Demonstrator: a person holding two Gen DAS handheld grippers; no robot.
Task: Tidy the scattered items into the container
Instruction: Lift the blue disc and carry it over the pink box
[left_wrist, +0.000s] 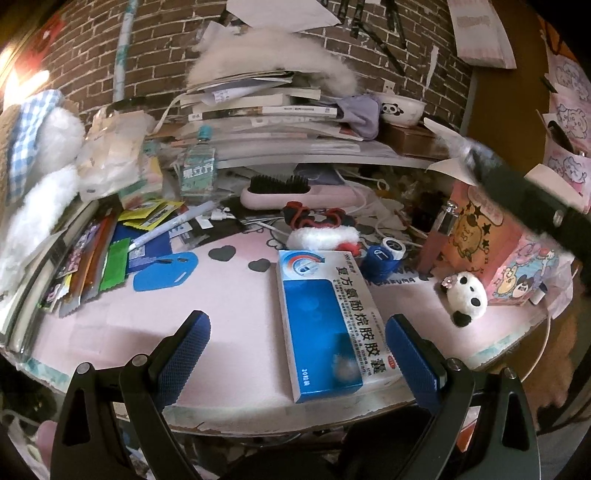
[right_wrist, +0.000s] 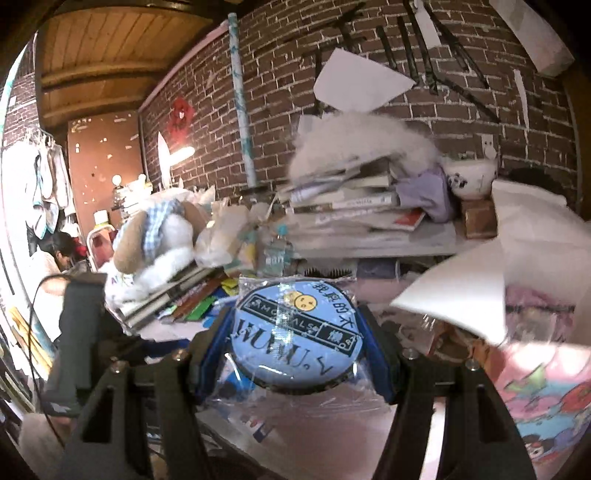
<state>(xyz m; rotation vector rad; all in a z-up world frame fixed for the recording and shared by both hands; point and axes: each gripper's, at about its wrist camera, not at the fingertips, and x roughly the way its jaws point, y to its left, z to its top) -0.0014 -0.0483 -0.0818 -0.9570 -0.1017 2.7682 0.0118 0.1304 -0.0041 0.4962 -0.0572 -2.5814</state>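
My left gripper (left_wrist: 297, 352) is open and low at the front edge of the pink table (left_wrist: 229, 314). A blue and white medicine box (left_wrist: 328, 325) lies flat between its blue pads, touching neither. A small panda plush (left_wrist: 463, 297) lies to the right, beside the pink cartoon-printed container (left_wrist: 491, 243). My right gripper (right_wrist: 295, 350) is shut on a round blue badge (right_wrist: 295, 339) in a clear plastic wrapper, held in the air left of the container (right_wrist: 546, 398). The right gripper's dark body crosses the upper right of the left wrist view (left_wrist: 535, 199).
Snack packets and a pen (left_wrist: 170, 229) lie at the table's left. A blue cut-out shape (left_wrist: 166, 269), a blue round item (left_wrist: 382, 258), a pink hairbrush (left_wrist: 295, 192) and a white fluffy item (left_wrist: 321, 236) lie further back. Stacked books (left_wrist: 266, 110) and a panda bowl (left_wrist: 400, 107) stand behind.
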